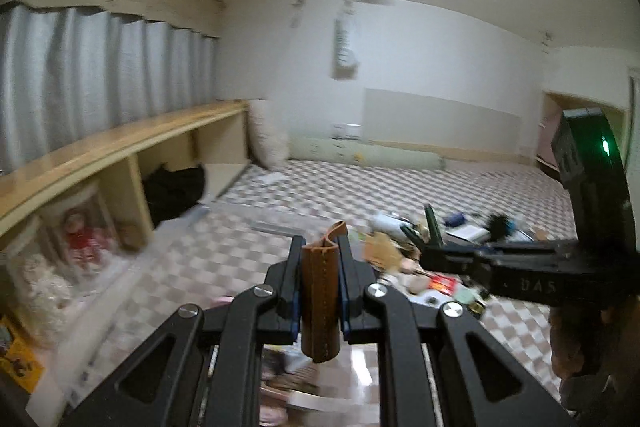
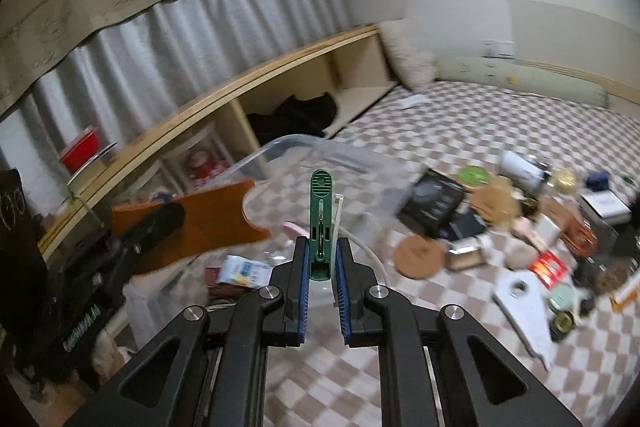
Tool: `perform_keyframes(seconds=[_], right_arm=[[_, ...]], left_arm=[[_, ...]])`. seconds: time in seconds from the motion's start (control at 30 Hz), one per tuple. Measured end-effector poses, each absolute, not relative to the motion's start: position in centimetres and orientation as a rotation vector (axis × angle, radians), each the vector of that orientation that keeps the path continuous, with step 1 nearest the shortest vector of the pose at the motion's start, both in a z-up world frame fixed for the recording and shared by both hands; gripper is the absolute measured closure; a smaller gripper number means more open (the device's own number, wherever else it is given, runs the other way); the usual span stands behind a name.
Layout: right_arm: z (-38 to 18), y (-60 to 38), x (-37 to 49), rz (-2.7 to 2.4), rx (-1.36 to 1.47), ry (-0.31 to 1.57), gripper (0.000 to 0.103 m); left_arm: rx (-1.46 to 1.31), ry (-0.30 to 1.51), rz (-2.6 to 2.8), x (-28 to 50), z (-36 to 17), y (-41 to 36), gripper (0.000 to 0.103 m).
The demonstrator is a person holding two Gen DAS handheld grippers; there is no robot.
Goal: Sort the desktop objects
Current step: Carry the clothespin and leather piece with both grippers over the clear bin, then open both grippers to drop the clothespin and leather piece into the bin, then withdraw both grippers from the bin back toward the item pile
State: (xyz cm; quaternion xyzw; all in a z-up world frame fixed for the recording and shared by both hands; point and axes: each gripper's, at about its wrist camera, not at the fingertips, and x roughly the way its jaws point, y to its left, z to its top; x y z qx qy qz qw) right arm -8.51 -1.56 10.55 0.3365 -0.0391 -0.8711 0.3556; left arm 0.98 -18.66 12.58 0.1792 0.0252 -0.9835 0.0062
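Note:
In the left wrist view my left gripper is shut on a brown stitched leather piece that stands upright between the pads. My right gripper reaches in from the right, lifted above the checkered mat, with a green clip in it. In the right wrist view my right gripper is shut on the green clip, which sticks up past the fingertips. My left gripper's black body shows at the left edge, its fingertips hidden, carrying the leather piece. A pile of mixed small objects lies on the mat.
A clear plastic bin sits on the checkered mat ahead of the clip. A low wooden shelf runs along the curtained wall, with a black bag in one cubby and a red bowl on top. A pillow leans in the corner.

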Motion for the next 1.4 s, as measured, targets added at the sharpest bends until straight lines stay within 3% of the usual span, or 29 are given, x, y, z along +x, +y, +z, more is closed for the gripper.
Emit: perform_keyframes(seconds=[0.3, 0.77, 0.8, 0.83, 0.9, 0.93, 0.97, 1.0, 1.03, 1.07, 1.4], right_arm=[[9.3, -8.9, -11.5, -2.175, 0.954, -0.036, 0.090], [5.2, -12.3, -14.3, -2.133, 1.102, -0.012, 0.090], [5.0, -12.4, -14.4, -2.136, 1.109, -0.011, 0.090], [4.9, -12.4, -14.4, -2.140, 1.111, -0.013, 0.090], [4.8, -12.4, -14.3, -2.139, 1.100, -0.027, 0.089], [4.8, -12.6, -14.4, -2.138, 1.099, -0.032, 0.089], [4.9, -12.6, -14.3, -2.141, 1.096, -0.036, 0.078], [5.0, -12.7, -14.3, -2.148, 1.093, -0.033, 0.038], [5.1, -12.7, -14.1, -2.162, 1.083, -0.026, 0.016], [5.3, -12.7, -13.9, -2.184, 1.063, -0.019, 0.001], [6.2, -12.2, -13.5, -2.216, 1.046, -0.015, 0.001]], left_arm=[[0.719, 0.155, -2.889, -2.2, 10.5, -25.6, 0.089], [0.876, 0.156, -2.759, -3.6, 7.2, -27.3, 0.086], [0.873, 0.149, -2.750, -3.6, 7.3, -27.3, 0.076], [0.869, 0.142, -2.740, -3.5, 7.5, -27.3, 0.054], [0.850, 0.162, -2.750, -3.3, 7.7, -27.5, 0.032], [0.846, 0.165, -2.750, -3.2, 7.8, -27.5, 0.031], [0.843, 0.167, -2.750, -3.1, 8.0, -27.4, 0.031], [0.840, 0.170, -2.750, -3.1, 8.1, -27.4, 0.031], [0.844, 0.175, -2.748, -3.1, 8.1, -27.4, 0.031], [0.851, 0.194, -2.755, -3.1, 8.1, -27.5, 0.030], [0.849, 0.208, -2.744, -2.6, 8.4, -27.4, 0.029]])
